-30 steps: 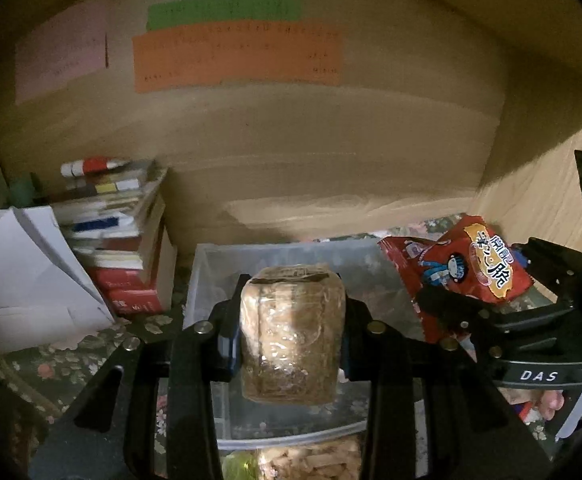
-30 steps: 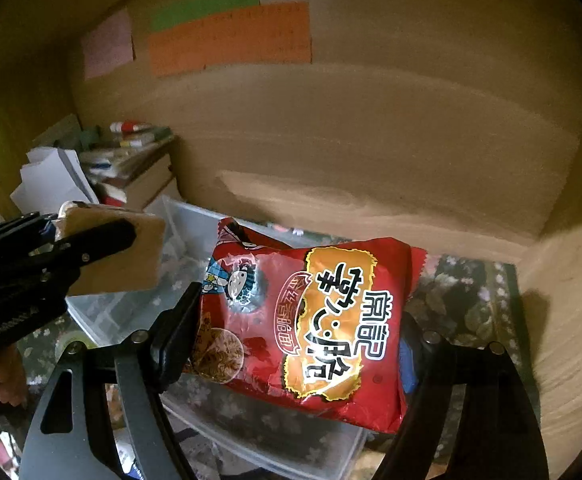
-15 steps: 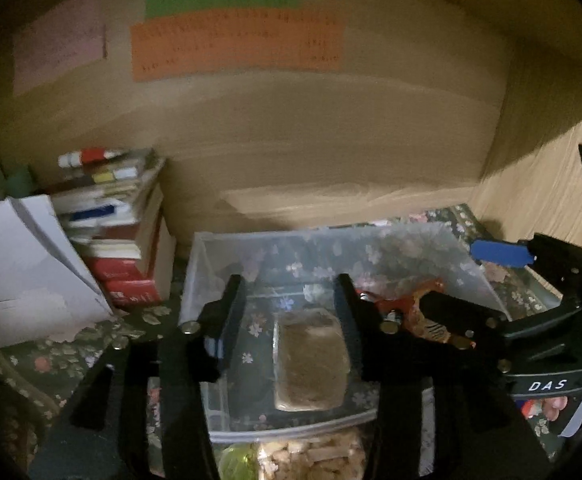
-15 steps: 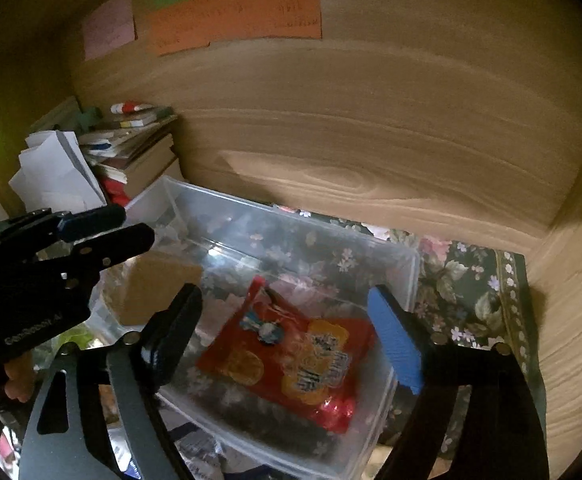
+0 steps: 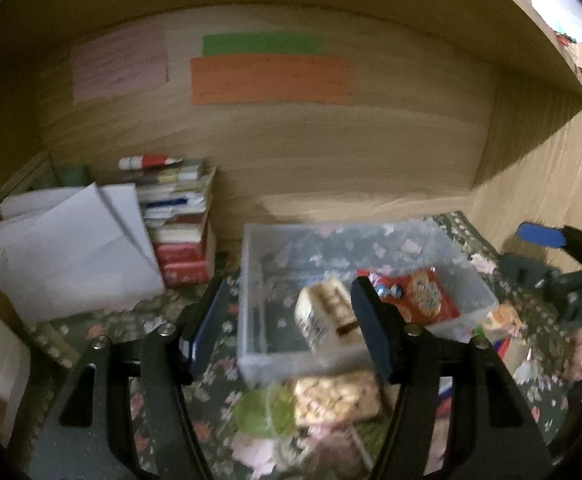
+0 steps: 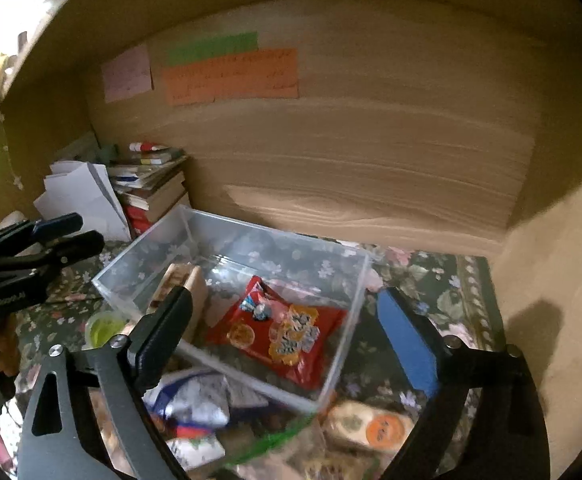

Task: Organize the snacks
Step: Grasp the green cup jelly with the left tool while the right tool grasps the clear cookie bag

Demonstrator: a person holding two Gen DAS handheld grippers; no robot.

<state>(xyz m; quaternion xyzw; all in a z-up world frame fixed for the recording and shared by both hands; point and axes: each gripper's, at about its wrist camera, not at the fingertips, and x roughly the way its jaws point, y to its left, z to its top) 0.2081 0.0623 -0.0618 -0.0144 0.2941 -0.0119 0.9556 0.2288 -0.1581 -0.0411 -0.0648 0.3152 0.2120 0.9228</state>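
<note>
Released both snacks since earlier frames; withdrew from clear bin (image 5: 251, 280). Left gripper (image 5: 291, 332): jaws apart, nothing held. Right gripper (image 6: 291, 332): jaws apart, nothing held. Found tan cracker pack (image 5: 327, 316) tilted at bin's left side. Found red snack bag (image 6: 283, 336) flat on bin floor, beside cracker pack. Noted more snacks (image 5: 335, 400) on floral cloth (image 5: 163, 312) before bin.

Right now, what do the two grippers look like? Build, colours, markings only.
Both are black two-finger grippers with triangular cut-out arms and silver screws. The left gripper has flat black fingers with blue edging on one pad; its side shows white lettering, unreadable. The right gripper has one black finger and a blue pad on the other; its side reads "DAS". No cables or sleeves visible.
</note>
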